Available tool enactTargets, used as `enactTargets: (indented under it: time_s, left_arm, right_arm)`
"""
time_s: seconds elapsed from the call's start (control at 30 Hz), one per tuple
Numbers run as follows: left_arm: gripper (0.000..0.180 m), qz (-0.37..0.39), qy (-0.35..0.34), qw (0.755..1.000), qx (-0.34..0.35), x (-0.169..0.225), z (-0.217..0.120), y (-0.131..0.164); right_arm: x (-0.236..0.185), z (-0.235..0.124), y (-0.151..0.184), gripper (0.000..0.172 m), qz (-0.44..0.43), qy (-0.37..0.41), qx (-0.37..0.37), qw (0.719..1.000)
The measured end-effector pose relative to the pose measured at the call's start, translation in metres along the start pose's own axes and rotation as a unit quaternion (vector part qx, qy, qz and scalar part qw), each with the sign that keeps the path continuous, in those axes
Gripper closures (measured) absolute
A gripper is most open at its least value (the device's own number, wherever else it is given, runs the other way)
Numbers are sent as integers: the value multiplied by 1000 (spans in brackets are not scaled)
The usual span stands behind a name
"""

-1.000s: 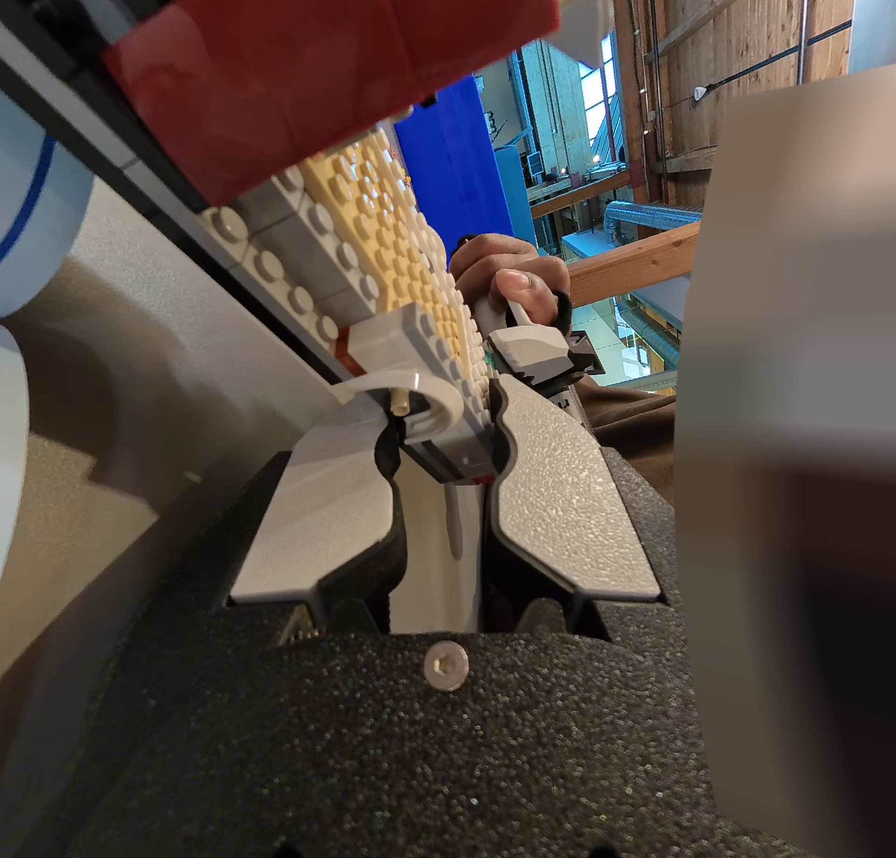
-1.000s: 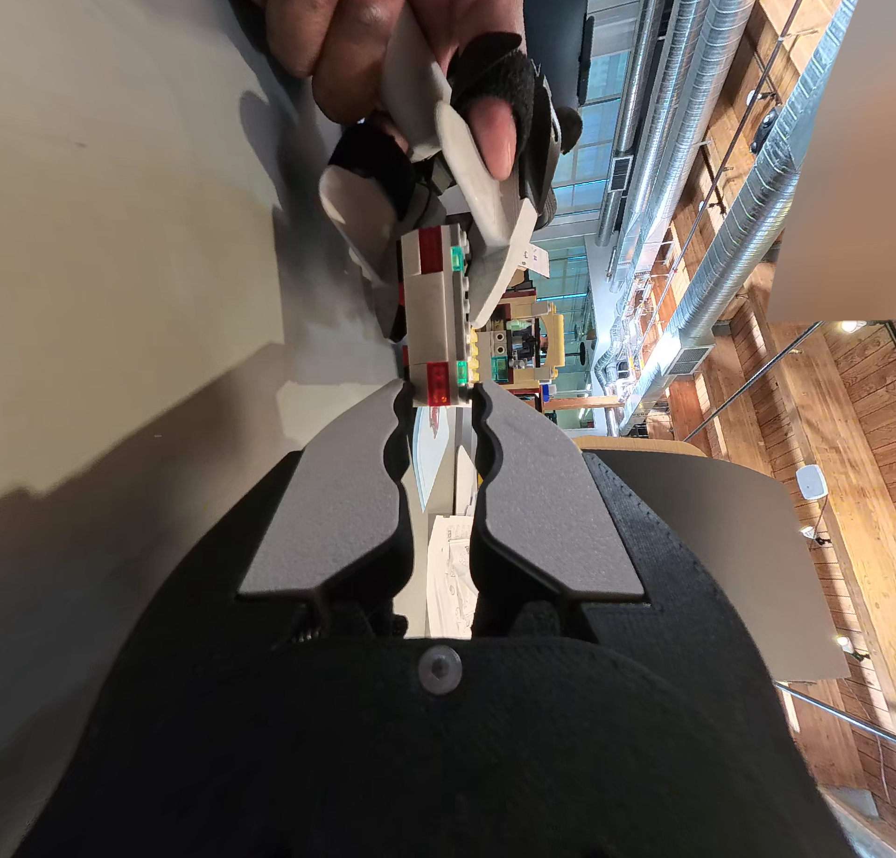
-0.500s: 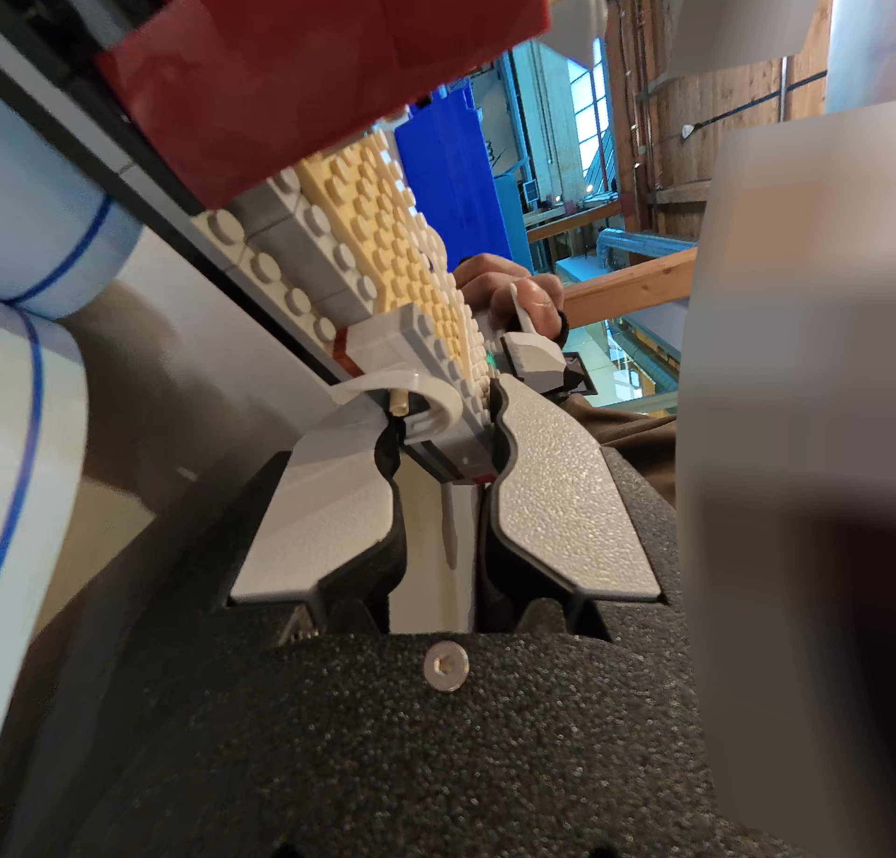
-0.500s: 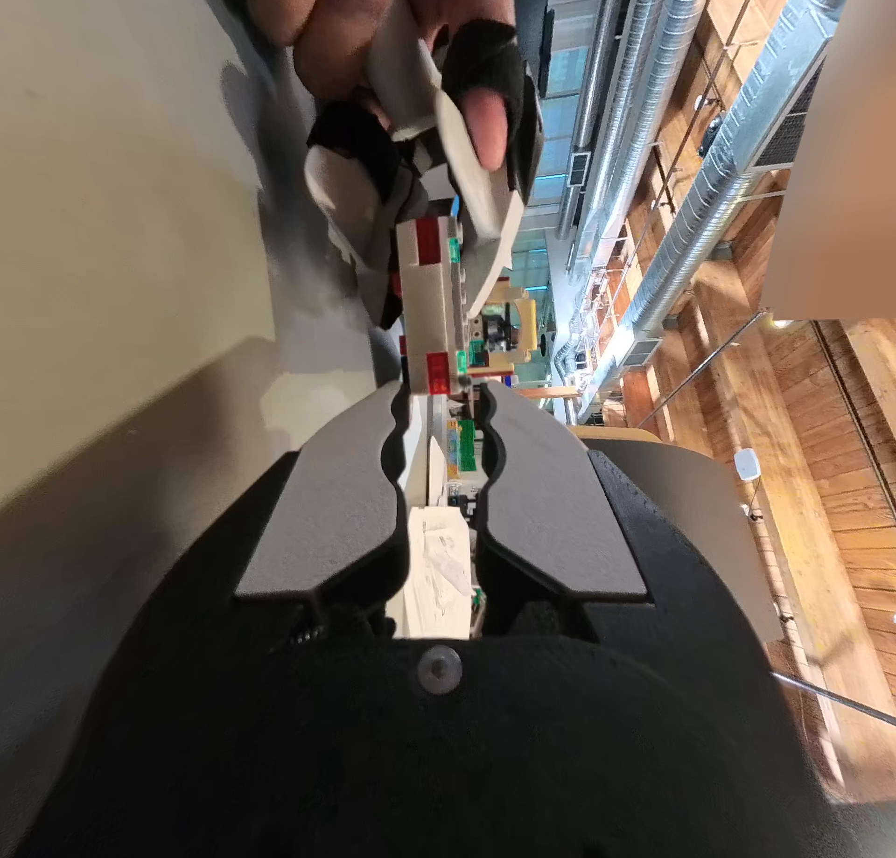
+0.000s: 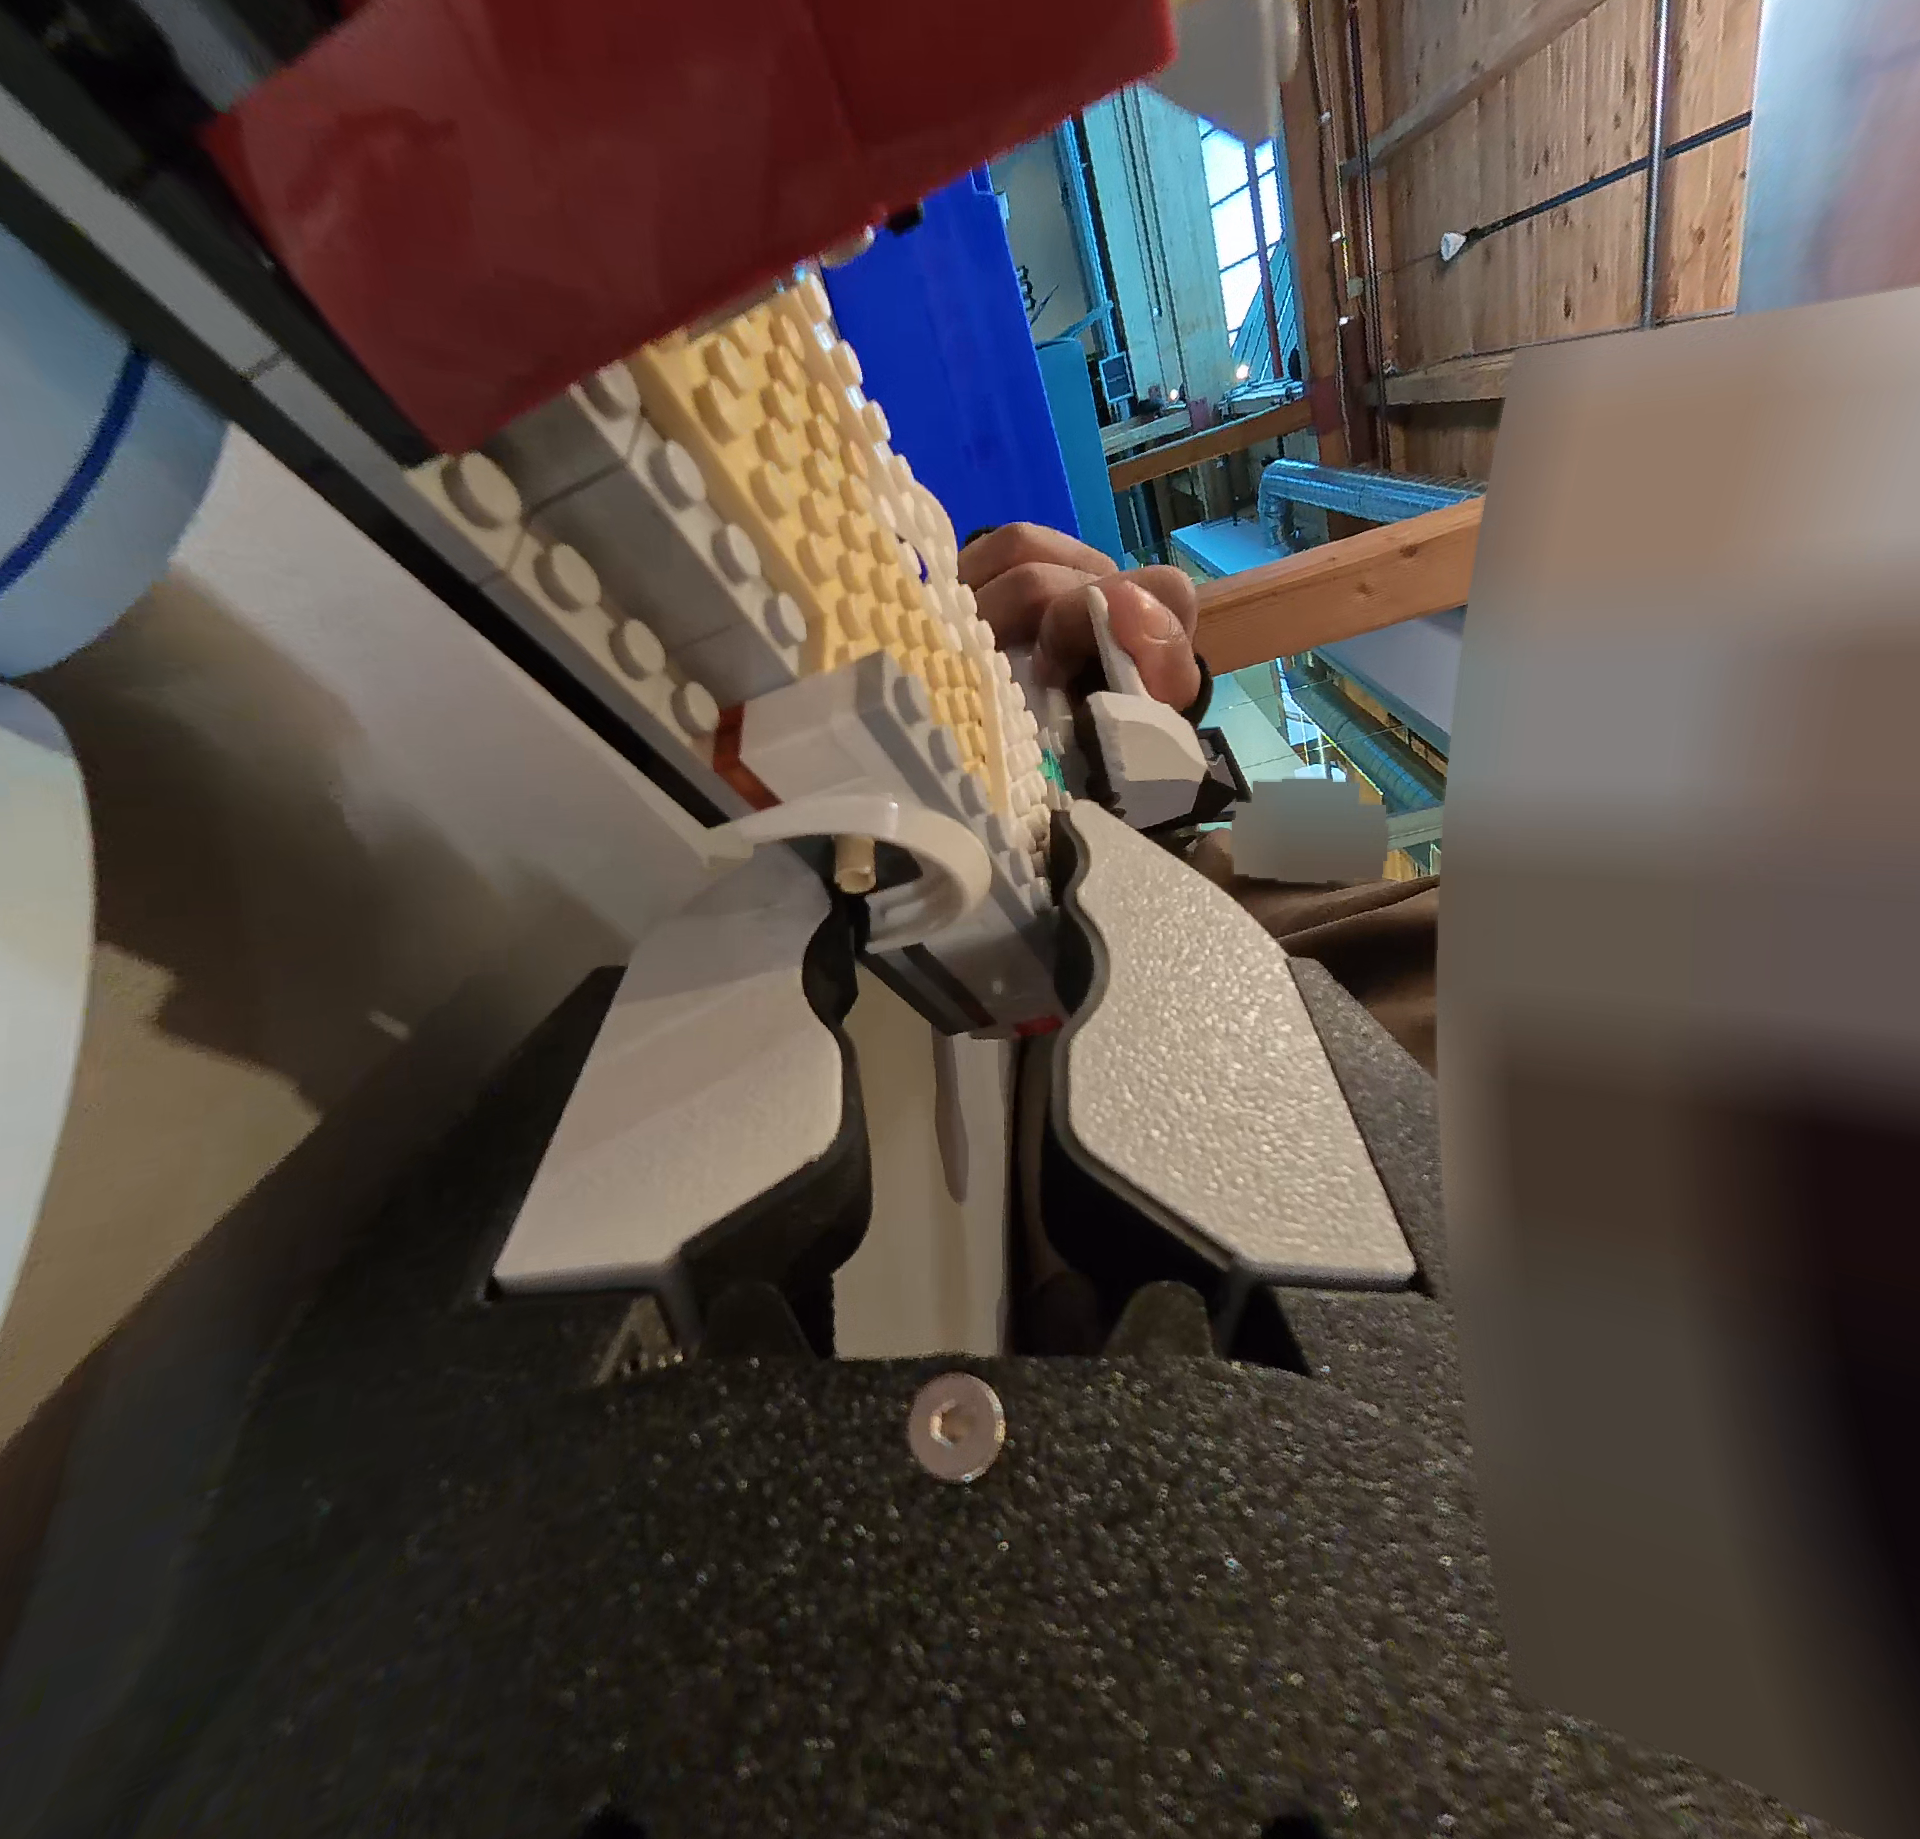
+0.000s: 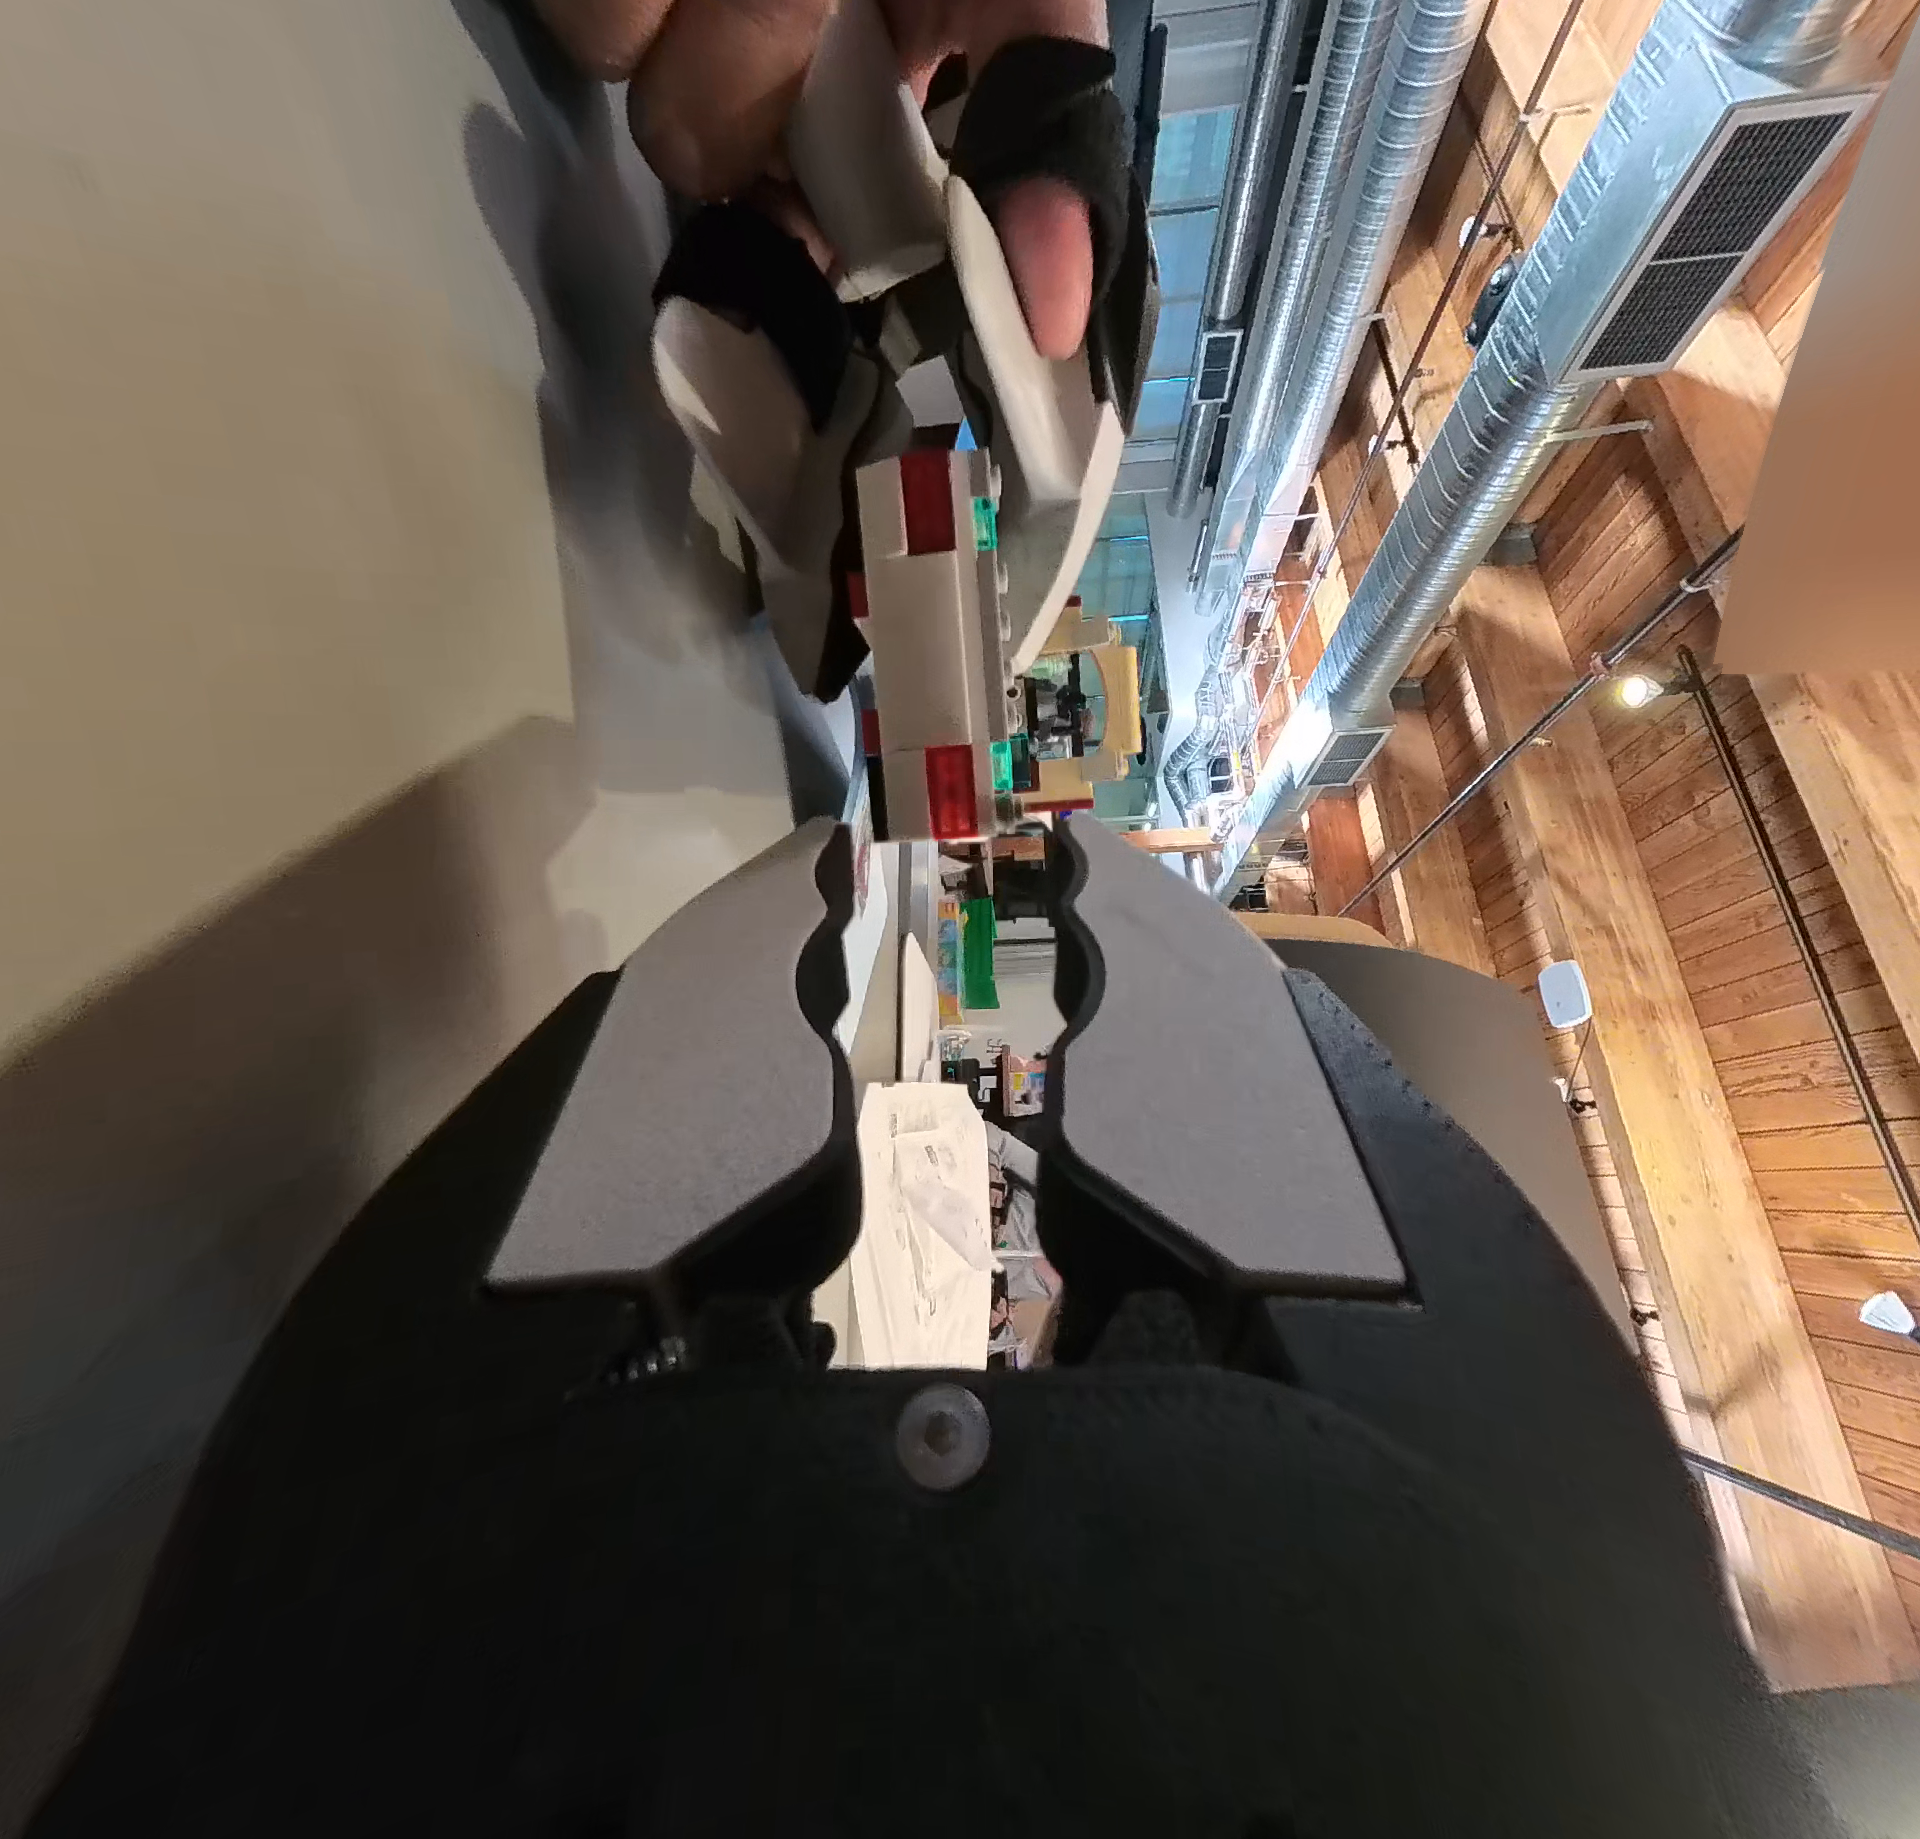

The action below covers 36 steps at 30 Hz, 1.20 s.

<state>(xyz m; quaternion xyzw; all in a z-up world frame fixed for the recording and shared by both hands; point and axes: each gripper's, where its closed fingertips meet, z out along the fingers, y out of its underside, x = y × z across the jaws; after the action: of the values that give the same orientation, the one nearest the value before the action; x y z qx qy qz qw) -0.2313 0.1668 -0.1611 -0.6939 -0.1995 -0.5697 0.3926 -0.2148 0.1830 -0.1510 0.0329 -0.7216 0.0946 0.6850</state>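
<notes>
My left gripper (image 5: 951, 896) is shut on the edge of a brick model (image 5: 831, 563) of grey and tan studded plates with a white curved piece at the grip. Both pads press on it. In the right wrist view the same model (image 6: 925, 626) shows as a grey block with red and green bits, held between the left gripper's fingers (image 6: 1029, 439) under a hand (image 6: 831, 44). My right gripper (image 6: 954, 844) is open. The model's red-marked end sits just past my fingertips with a gap on each side. The right gripper's finger (image 5: 1138, 750) shows behind the model.
A red box (image 5: 675, 106) hangs close above the model, with a blue panel (image 5: 956, 366) behind it. A white roll with a blue stripe (image 5: 62, 501) is at the left. A tan brick build (image 6: 1091, 698) and papers on a table (image 6: 914, 1218) lie beyond. Metal ducts (image 6: 1455, 439) run along a wooden wall. Both grippers' tips are close together, under 4 cm apart.
My right gripper's pads were closed on the model's red-marked end; they have spread and let it go, and the end now sits just beyond the tips. The left grasp is unchanged.
</notes>
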Motion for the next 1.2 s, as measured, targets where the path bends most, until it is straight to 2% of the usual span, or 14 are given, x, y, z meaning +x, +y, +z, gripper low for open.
enactTargets:
  time_s: [0.17, 0.33, 0.6, 0.8, 0.9, 1.03, 1.2]
  left_arm:
    - [145, 6, -3, 1000, -15, 0, 3, 5]
    - [145, 7, -22, 999, -43, -4, 12, 14]
    - [144, -30, -27, 992, -116, -3, 62, 49]
    - [144, -57, -46, 990, -117, -2, 88, 59]
    - [144, -48, -79, 989, -116, -6, 93, 59]
    - [144, -40, -112, 985, -126, -9, 94, 65]
    - [142, -8, -158, 978, -137, -13, 88, 70]
  right_arm:
    - [-1, -3, -1, 133, 13, -7, 3, 1000]
    - [-6, -24, 0, 131, 74, -42, 8, 996]
    - [-10, -76, 9, 132, 166, -56, -29, 984]
    - [-15, -107, 3, 129, 232, -86, -19, 969]
    - [-24, -110, 0, 128, 228, -102, -27, 968]
    - [-36, -102, 5, 133, 173, -110, -66, 977]
    - [-41, -95, 2, 136, 200, -129, -75, 968]
